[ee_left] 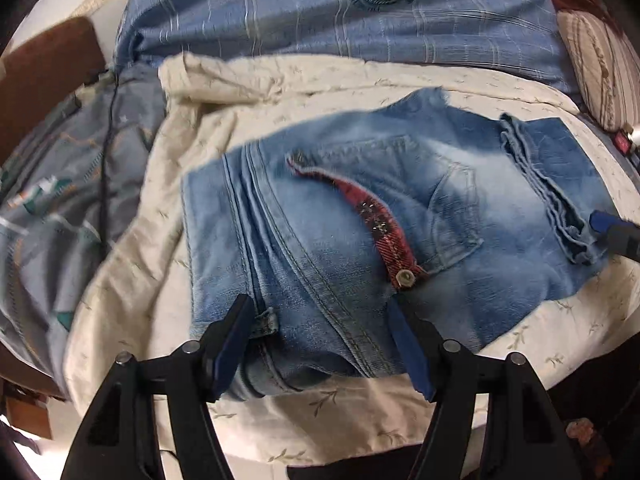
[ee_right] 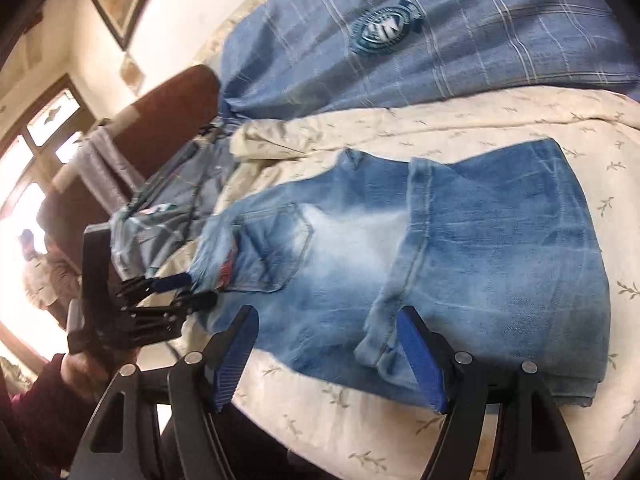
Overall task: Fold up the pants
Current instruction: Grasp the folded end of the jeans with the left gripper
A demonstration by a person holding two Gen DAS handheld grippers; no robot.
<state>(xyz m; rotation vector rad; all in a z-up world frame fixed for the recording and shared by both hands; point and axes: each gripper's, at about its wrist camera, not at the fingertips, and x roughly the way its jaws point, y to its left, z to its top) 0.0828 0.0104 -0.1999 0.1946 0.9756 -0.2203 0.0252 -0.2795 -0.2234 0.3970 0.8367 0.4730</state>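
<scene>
Light blue jeans (ee_left: 360, 216) lie folded in a compact stack on a cream sheet (ee_left: 320, 404). The waistband with its red plaid lining (ee_left: 384, 232) and metal button shows on top. My left gripper (ee_left: 320, 320) is open, its blue pads over the waistband end of the jeans at the near edge. In the right wrist view the jeans (ee_right: 460, 248) show a back pocket and a hemmed leg end on top. My right gripper (ee_right: 328, 340) is open over the near edge by the hem. The left gripper (ee_right: 188, 292) shows at the jeans' left end. The right gripper's tip (ee_left: 604, 228) shows at the hem.
A blue checked blanket (ee_left: 340, 20) with a round badge lies behind the jeans. A grey patterned cloth (ee_left: 60, 184) and a dark cable lie at the left. A striped pillow (ee_left: 600, 68) sits at the right. A brown headboard (ee_right: 160, 120) and window are at the left.
</scene>
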